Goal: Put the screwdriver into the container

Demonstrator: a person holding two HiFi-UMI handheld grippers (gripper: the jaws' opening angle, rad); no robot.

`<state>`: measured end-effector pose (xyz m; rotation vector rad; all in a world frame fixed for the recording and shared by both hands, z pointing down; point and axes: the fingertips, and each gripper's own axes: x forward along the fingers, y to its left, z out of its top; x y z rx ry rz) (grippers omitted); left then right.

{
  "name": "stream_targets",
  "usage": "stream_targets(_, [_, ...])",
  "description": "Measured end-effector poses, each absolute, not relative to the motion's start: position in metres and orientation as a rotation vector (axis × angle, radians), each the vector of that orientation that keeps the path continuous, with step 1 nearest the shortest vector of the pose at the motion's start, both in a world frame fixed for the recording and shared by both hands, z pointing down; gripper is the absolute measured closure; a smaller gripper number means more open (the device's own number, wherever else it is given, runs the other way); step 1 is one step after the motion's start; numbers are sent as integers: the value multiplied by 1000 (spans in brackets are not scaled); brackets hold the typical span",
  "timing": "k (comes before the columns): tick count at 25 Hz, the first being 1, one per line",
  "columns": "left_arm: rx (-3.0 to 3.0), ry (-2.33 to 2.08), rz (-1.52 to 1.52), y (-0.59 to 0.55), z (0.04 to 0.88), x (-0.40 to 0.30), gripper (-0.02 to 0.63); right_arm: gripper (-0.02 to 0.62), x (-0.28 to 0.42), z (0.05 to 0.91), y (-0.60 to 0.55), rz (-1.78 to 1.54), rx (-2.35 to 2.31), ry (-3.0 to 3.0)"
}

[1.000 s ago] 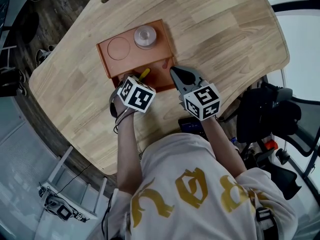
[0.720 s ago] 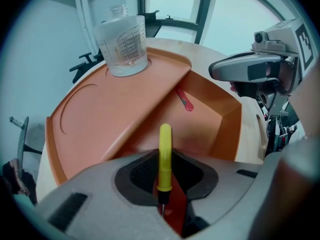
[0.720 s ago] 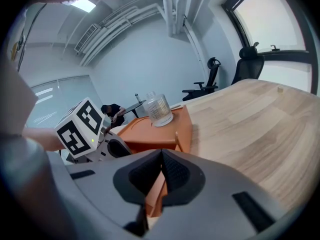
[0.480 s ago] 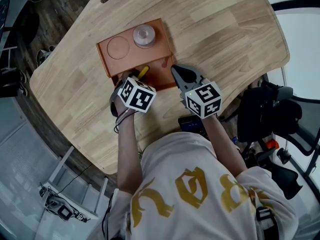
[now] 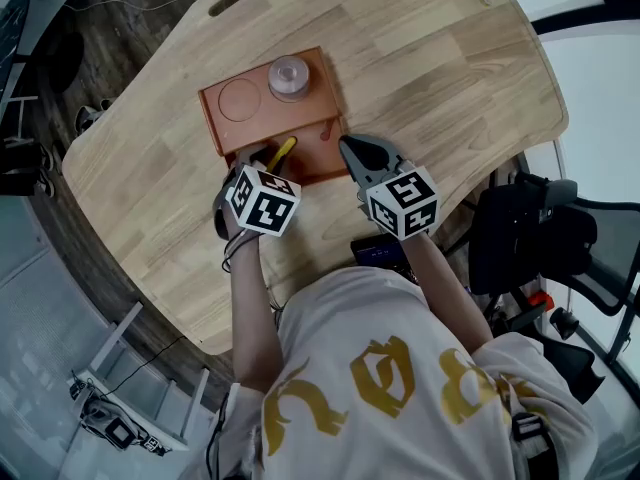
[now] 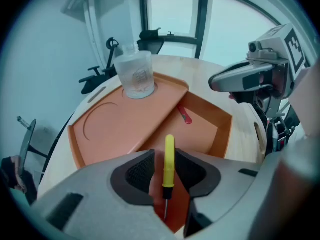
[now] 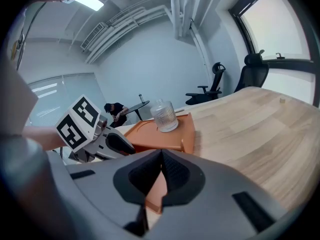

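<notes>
My left gripper's [image 6: 165, 159] jaws are opening around the yellow screwdriver [image 6: 170, 156] (pads clear of it on both sides), which sits in the orange container's [image 6: 222, 129] deep compartment. My right gripper [image 7: 161, 159], clenched, hovers just beside the container.

left claw [image 6: 165, 156]: opening, screwdriver [image 6: 168, 170] between jaws | right claw [image 7: 161, 156]: seemingly shut

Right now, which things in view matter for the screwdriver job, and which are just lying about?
Job: yellow screwdriver, orange container, left claw (jaws opening, screwdriver between them).
Lying about: clear jar, small red item, right claw (shut).
</notes>
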<state>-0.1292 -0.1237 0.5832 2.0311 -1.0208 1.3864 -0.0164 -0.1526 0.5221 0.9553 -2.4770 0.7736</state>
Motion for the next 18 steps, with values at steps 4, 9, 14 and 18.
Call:
stream_targets(4, [2074,-1123,1286,-127,557,-132,481,584,-18,510,-146,730,939,-2495])
stream_targets(9, [2081,-1239,1188,-122,531,-141,523,584,-21,491,-138,672,929,-2526])
stream_targets(14, [2083,-1325,1099,-110,510,-147,571,584,-23,482,-128,622,912,-2547])
stream_targets(18, [2079,-1369,1013,-103,498,-148,592,583,-17,479,-124,607,929,-2547])
